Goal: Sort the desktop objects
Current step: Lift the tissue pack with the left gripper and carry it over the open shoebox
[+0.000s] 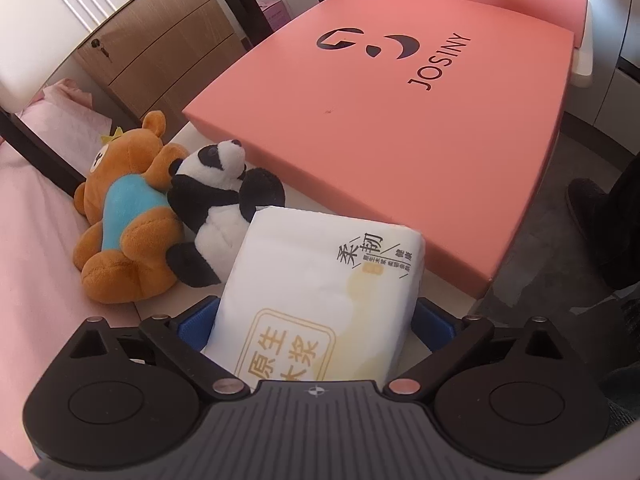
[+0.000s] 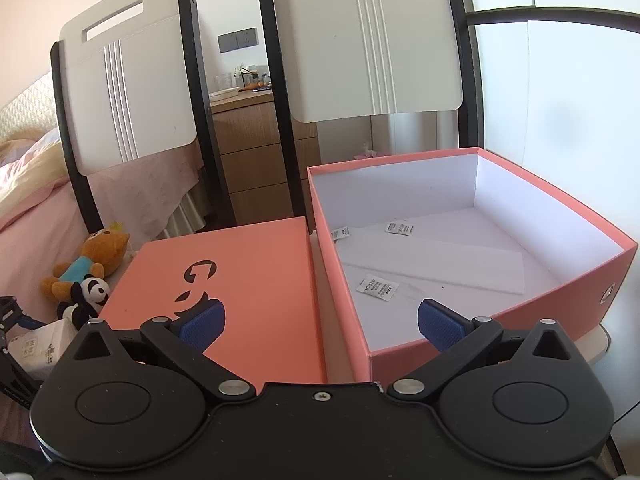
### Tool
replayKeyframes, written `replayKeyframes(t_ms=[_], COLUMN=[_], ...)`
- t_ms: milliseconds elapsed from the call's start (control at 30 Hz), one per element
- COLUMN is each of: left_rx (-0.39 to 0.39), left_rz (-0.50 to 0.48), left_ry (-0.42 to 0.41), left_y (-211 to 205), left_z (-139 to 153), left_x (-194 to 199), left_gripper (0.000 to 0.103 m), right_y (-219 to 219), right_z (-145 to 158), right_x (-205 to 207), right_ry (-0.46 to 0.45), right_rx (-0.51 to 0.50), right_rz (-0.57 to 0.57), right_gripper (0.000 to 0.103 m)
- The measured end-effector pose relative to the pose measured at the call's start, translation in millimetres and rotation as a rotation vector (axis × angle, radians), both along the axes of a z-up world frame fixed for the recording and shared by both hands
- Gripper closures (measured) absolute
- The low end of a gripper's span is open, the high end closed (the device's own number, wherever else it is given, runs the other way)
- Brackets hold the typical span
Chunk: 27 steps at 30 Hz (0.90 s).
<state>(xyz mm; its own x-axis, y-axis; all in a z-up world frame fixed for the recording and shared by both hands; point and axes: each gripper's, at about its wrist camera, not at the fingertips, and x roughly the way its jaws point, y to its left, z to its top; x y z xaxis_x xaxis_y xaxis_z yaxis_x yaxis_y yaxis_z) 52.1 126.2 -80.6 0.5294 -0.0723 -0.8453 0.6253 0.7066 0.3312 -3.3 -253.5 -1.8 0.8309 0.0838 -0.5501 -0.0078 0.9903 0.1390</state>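
Our left gripper point(image 1: 316, 316) has the white tissue pack point(image 1: 320, 292) standing between its blue pads point(image 1: 196, 326), which sit just beside the pack's two flanks; whether they already press on it we cannot tell, so we count the pack as straddled, not yet secured. The pack stands on the table at six o'clock in the left wrist view, with the panda toy point(image 1: 220, 204) touching its far corner at ten o'clock and the brown bear point(image 1: 128, 216) beyond that at nine. The main risk, as we judge it, is a soft, slippery wrapper: a shallow or uneven squeeze could let the pack slide out when lifted, or it could drag the panda along since the two touch. The pink lid point(image 1: 384, 116) lies flat at twelve o'clock, close enough that a careless swing might nudge it. Our right gripper point(image 2: 320, 326) hangs released, holding nothing, over the gap between the lid and the open pink box point(image 2: 496, 320). That box, at two o'clock in the right wrist view, holds only three small white sachets point(image 2: 376, 288) and a strip of white paper point(image 2: 432, 264); none of the desk items is inside it yet.
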Motion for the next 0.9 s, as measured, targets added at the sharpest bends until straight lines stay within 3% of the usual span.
replayKeyframes(t_ms=[233, 467, 900], left_rx=[0.021, 0.018, -0.018], left_rz=[0.009, 0.062, 0.161], left_ry=[-0.047, -0.032, -0.074], left_y=[-7, -7, -10], left_z=[1, 5, 36], left_x=[-5, -3, 3], left_gripper=[0.008, 0.009, 0.009], right_y=[-2, 1, -5], right_z=[-3, -5, -2], right_x=[0, 1, 2], right_ry=[0.016, 0.029, 0.025], right_rx=[0.009, -0.026, -0.017], right_rz=[0.005, 0.001, 0.003], right_gripper=[0.0, 0.0, 0.0])
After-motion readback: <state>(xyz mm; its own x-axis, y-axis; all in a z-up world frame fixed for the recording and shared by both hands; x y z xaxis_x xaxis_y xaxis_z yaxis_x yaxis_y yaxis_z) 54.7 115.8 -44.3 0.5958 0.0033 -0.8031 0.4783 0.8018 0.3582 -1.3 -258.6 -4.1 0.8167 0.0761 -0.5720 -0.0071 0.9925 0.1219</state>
